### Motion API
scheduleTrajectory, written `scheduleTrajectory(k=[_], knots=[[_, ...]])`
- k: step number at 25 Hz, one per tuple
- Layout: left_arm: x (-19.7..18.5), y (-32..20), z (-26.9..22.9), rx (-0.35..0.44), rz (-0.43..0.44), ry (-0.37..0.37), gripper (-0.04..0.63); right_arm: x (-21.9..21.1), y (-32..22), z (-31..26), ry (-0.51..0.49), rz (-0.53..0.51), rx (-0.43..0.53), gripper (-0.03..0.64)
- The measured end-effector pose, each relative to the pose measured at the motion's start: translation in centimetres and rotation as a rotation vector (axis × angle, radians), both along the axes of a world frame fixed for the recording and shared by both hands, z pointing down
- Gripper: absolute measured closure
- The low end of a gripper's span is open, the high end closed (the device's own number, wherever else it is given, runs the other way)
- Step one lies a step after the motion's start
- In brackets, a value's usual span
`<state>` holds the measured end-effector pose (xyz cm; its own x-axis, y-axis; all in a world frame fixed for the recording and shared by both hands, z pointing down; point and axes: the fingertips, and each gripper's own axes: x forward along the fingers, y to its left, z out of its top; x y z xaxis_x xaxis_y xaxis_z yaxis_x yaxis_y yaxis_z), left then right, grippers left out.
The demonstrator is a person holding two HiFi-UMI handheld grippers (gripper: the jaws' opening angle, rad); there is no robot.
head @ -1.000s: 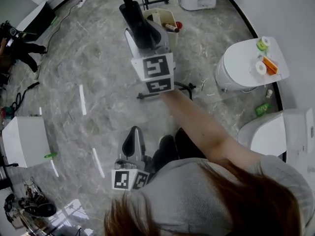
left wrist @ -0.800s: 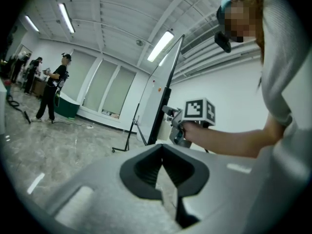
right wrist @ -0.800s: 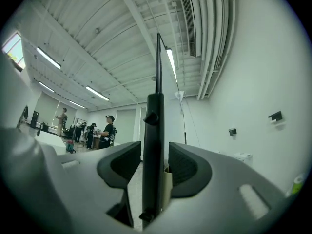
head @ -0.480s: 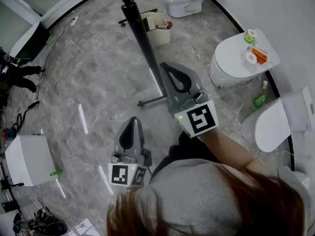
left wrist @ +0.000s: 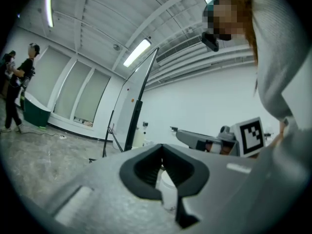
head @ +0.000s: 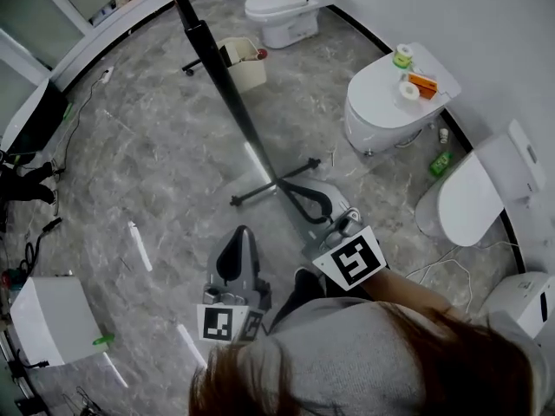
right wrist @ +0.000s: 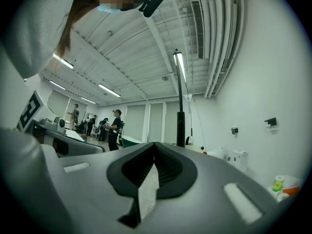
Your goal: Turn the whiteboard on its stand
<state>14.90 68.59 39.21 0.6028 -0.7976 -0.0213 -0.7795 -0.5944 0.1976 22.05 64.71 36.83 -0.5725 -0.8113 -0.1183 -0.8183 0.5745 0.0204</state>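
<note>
Head view puts the whiteboard (head: 217,68) out on the open floor (head: 156,163), well clear of the floor's right edge where the toilets (head: 390,102) line the wall. From above you see it almost edge-on, a dark line rising from the crossed feet of its stand (head: 251,195). Your right gripper (head: 290,193) reaches out level from your body, and its tip appears over the stand's feet in this view. The right gripper view shows the dark upright well ahead of the pads, so it looks apart from the board rather than on it. Its jaws are pressed together with nothing between them. Your left gripper (head: 241,232) sits tucked close in front of you, nearer your body than the right one. Its pads also meet at the tip around nothing, and its own view shows the board standing off to the left, slanted and out of reach. With both tools closed, empty and off the frame, neither can push or pull the panel. You are likely between grips, and any further turn would need the jaws parted and brought to the board's edge.
</note>
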Motion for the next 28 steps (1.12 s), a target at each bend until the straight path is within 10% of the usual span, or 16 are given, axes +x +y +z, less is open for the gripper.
scheduleTrajectory(k=[5,28], knots=[[1.1,1.6,0.3,0.027,-0.041,0.090,0.594,0.9,1.2,0.0,-0.006,-0.054,-0.008,0.614],[6.3,2.6,0.0,0.002,-0.090,0.042,0.594,2.9,2.8,1.5,-0.014,-0.228,-0.064,0.614]])
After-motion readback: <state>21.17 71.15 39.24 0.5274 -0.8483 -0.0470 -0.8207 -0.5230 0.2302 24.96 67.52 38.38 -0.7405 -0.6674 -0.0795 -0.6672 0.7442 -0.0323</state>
